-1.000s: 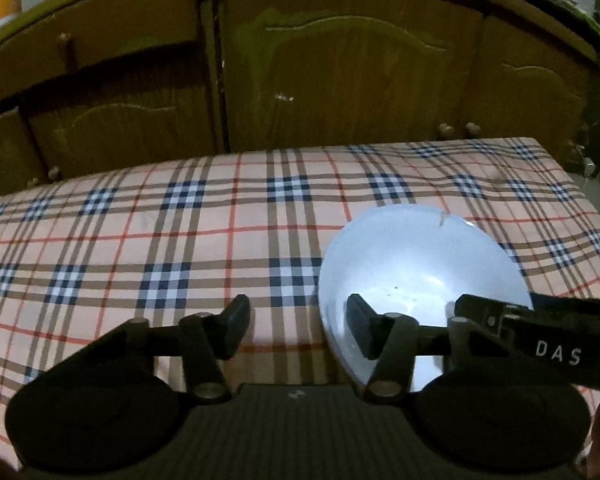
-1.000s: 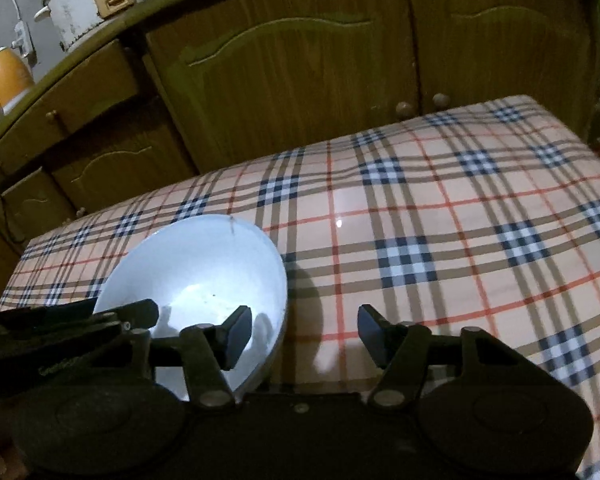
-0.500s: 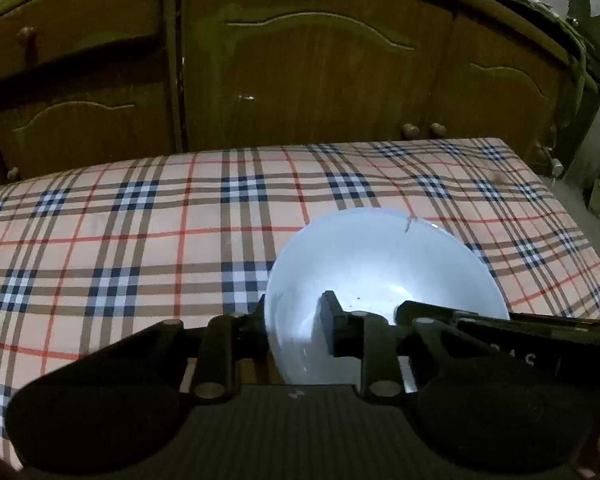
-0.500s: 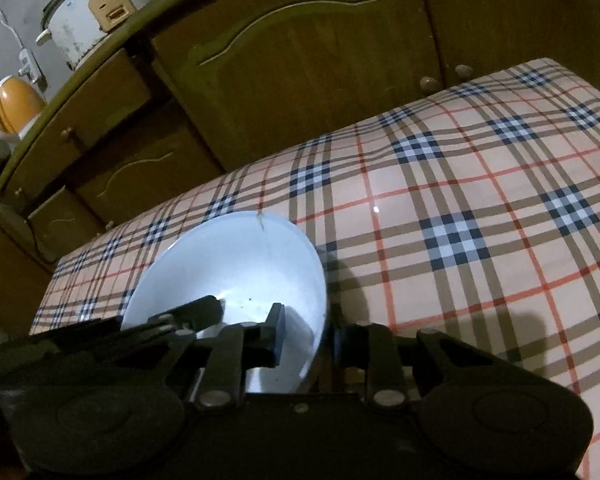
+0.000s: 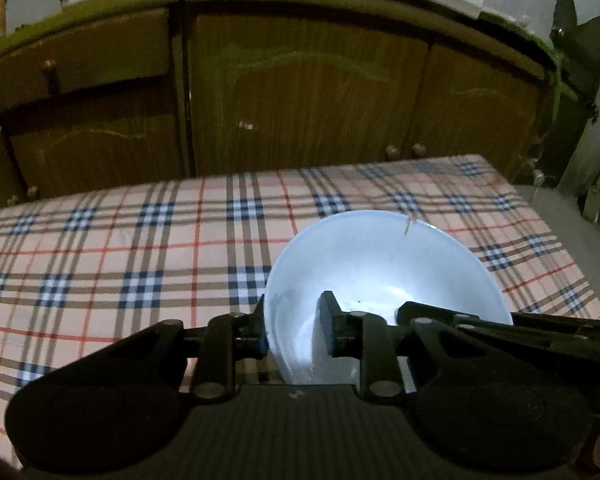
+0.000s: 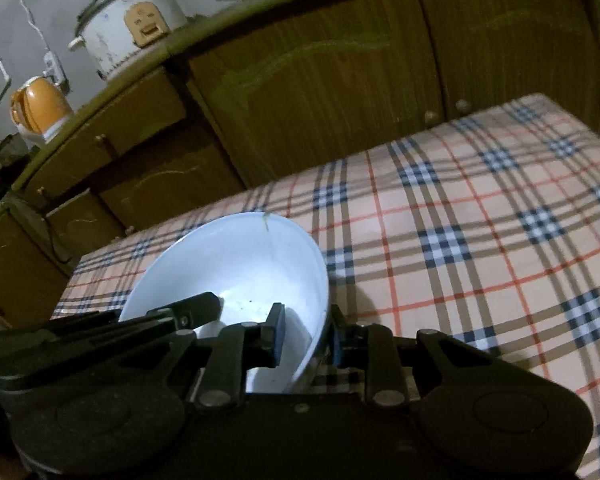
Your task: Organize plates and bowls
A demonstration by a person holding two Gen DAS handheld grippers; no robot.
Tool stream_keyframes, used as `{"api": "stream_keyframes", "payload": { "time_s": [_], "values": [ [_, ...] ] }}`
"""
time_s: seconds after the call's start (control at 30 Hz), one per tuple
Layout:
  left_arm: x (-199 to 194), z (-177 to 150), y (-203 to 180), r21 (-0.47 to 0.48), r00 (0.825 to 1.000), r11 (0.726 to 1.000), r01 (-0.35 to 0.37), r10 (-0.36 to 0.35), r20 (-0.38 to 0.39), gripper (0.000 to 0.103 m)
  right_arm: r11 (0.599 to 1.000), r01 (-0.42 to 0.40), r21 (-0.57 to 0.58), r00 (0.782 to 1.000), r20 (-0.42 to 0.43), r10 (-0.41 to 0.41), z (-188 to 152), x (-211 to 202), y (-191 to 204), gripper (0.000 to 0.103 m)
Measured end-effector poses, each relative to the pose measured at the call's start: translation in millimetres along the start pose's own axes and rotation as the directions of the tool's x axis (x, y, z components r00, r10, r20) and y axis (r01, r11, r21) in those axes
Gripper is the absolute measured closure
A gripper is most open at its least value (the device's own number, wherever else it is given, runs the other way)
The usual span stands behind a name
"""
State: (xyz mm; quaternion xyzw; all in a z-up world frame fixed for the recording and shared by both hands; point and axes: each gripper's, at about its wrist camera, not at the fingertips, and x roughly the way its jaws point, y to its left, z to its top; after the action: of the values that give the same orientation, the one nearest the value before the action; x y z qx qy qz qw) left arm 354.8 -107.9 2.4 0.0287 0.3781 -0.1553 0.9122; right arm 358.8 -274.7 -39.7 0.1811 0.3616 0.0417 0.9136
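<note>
Bowl [image 5: 384,264] rim clamped by left gripper [image 5: 294,330] and right gripper [image 6: 306,336] jaws; no legible writing.

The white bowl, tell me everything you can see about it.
The white bowl is round, smooth and glossy, with small dark specks inside and a short brownish mark at its far rim. It tilts above the checked tablecloth. The left gripper and the right gripper each pinch its near rim, one finger inside, one outside.

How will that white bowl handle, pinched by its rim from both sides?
The white bowl looks rigid, so the rim pinch should hold its shape. Its glossy surface may slip between the left tool and right tool. A rim crack suggests fragility.
</note>
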Motion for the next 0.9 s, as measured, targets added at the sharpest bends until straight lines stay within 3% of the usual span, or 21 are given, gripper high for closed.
{"api": "stream_keyframes", "payload": {
  "time_s": [0.43, 0.9],
  "values": [
    [-79, 6, -25, 0.023, 0.993, 1.0, -0.006, 0.004, 0.117, 0.078, 0.998, 0.003, -0.055, 0.993, 0.116, 0.003, 6, -88, 30, 0.074],
    [-134, -3, -37, 0.03, 0.984, 1.0, -0.008, 0.003, 0.178, 0.078, 0.995, 0.007, -0.095, 0.983, 0.181, 0.01, -5, -156, 54, 0.074]
  ]
}}
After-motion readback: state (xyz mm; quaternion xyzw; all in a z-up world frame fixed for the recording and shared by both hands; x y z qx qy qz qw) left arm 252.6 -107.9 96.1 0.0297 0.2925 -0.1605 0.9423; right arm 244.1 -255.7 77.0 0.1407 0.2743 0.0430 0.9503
